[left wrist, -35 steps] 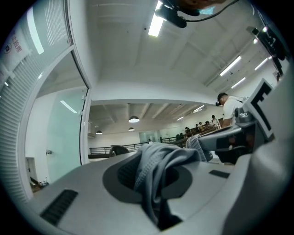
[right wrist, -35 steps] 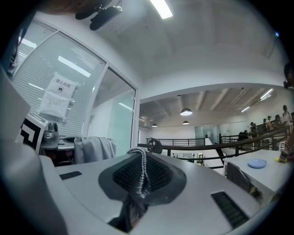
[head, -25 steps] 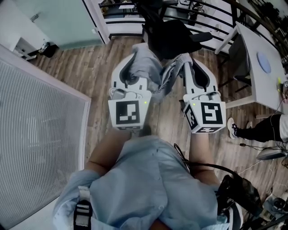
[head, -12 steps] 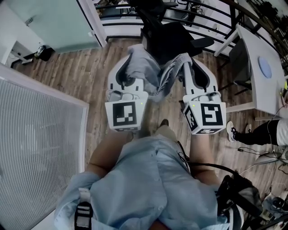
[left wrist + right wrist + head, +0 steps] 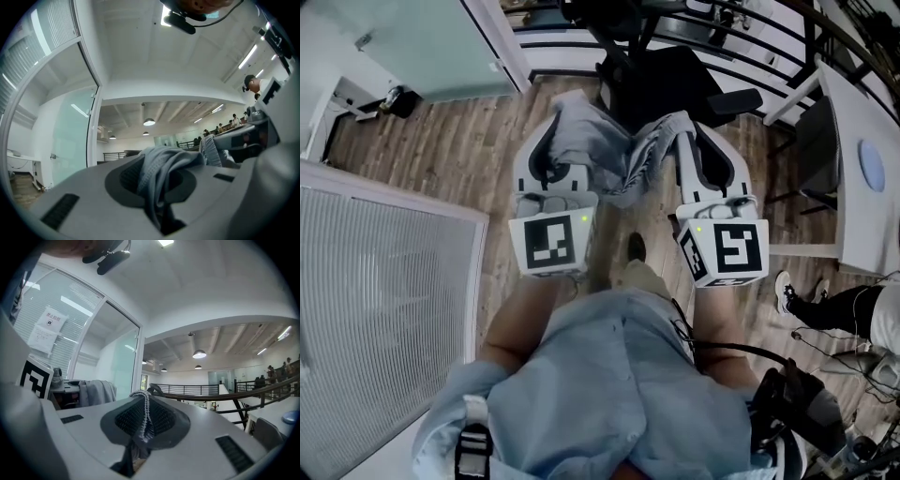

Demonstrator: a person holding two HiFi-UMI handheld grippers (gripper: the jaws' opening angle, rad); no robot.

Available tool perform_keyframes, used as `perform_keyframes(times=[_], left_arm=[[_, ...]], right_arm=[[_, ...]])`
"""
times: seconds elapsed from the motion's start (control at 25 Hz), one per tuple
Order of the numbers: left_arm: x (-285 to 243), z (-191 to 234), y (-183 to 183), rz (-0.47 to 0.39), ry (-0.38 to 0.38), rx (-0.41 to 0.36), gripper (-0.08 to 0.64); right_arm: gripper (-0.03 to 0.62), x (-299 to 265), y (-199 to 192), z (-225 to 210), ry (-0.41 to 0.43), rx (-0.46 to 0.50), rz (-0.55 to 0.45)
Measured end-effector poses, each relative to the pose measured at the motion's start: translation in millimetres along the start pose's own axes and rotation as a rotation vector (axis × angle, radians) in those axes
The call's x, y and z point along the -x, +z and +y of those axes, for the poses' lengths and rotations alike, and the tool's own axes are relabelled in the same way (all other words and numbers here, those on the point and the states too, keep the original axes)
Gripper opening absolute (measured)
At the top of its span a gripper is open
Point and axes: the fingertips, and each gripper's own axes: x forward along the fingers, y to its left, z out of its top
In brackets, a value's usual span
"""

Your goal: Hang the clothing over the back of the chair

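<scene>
A grey garment (image 5: 614, 155) hangs stretched between my two grippers, above the wooden floor. My left gripper (image 5: 565, 122) is shut on one bunched end of it, and that cloth spills out between the jaws in the left gripper view (image 5: 161, 176). Over on the other side, my right gripper (image 5: 692, 136) is shut on the ribbed edge (image 5: 142, 420). Both grippers point about level toward a black office chair (image 5: 675, 80) just beyond the garment. The cloth's far edge overlaps the chair's near side in the head view.
A white desk (image 5: 862, 178) with a blue disc (image 5: 878, 153) stands at the right. A seated person's legs and sneakers (image 5: 825, 300) are below it. Black railings (image 5: 750, 37) run behind the chair. A glass partition (image 5: 412, 47) and a ribbed panel (image 5: 375, 309) are at the left.
Both grippers have carried the garment forward, toward the black chair. The grip on the cloth is the same on both sides.
</scene>
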Motion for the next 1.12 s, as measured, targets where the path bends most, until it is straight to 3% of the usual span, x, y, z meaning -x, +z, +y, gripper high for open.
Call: perform_keyframes(times=[0.16,0.48,0.68,0.84,1.12], left_arm=[[-30.7,-1.7,-4.2,0.019,0.043,-0.046,0.051],[-94.6,0.2,31.6,-0.019,0.124,-0.116,0.051],[-116.9,4.6,45.7,-0.028,0.178,-0.085,0.051],[-128.4,13.9,39.0,-0.036,0.195,-0.106,0.051],[-150.3,33.3,26.6,-0.018,0.246,-0.063,0.051]], right_arm=[[0.037,-30.0,-0.3,-15.1,0.073,-0.015,-0.022],[0.035,-87.8,30.9,-64.3,0.163,-0.028,-0.088],[0.037,-114.9,42.0,-77.6,0.205,-0.01,-0.107],[0.035,-132.6,43.8,-79.4,0.23,0.008,-0.114],[0.037,-167.9,40.2,-76.2,0.278,0.029,-0.108]])
